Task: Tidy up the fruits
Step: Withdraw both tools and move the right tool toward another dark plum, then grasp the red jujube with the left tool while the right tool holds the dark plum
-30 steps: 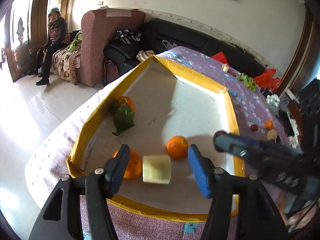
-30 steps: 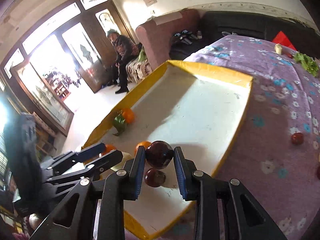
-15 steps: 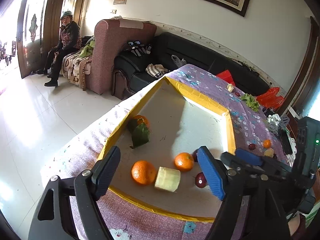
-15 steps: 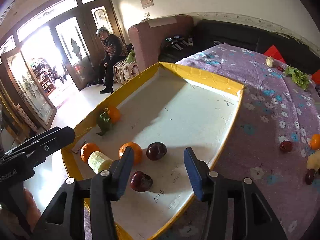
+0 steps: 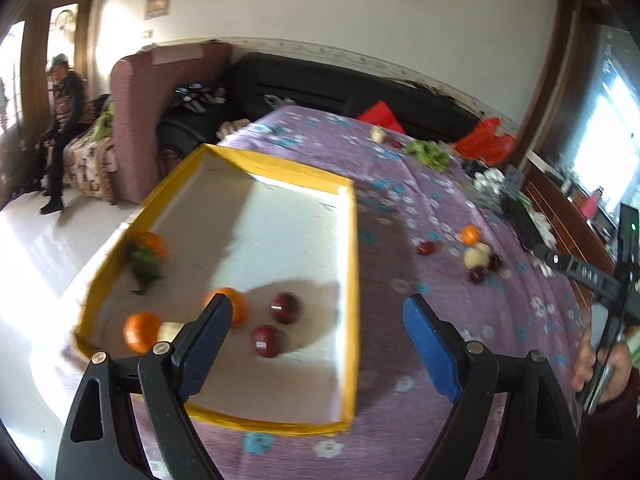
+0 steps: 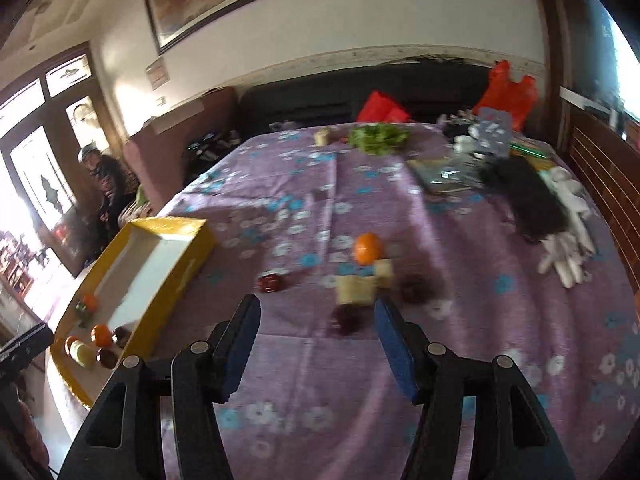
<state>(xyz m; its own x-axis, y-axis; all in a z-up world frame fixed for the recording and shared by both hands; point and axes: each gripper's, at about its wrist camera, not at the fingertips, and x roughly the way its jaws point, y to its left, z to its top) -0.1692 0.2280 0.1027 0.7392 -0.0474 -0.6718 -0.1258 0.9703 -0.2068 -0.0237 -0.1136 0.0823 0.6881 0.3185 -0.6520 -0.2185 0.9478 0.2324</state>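
Both grippers, left (image 5: 316, 344) and right (image 6: 316, 344), fingers spread and empty: we should centre the right squarely over one dark fruit (image 6: 346, 319) on the tabletop (image 6: 460, 280) before clenching.

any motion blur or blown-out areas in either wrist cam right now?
Left wrist: the oranges at the tray's left edge smear, the floor at left blows out, and a dark shadow surrounds the two red fruits. Right wrist: the loose fruit pile on the tablecloth is smeared, and the doorway glass at left is overexposed.
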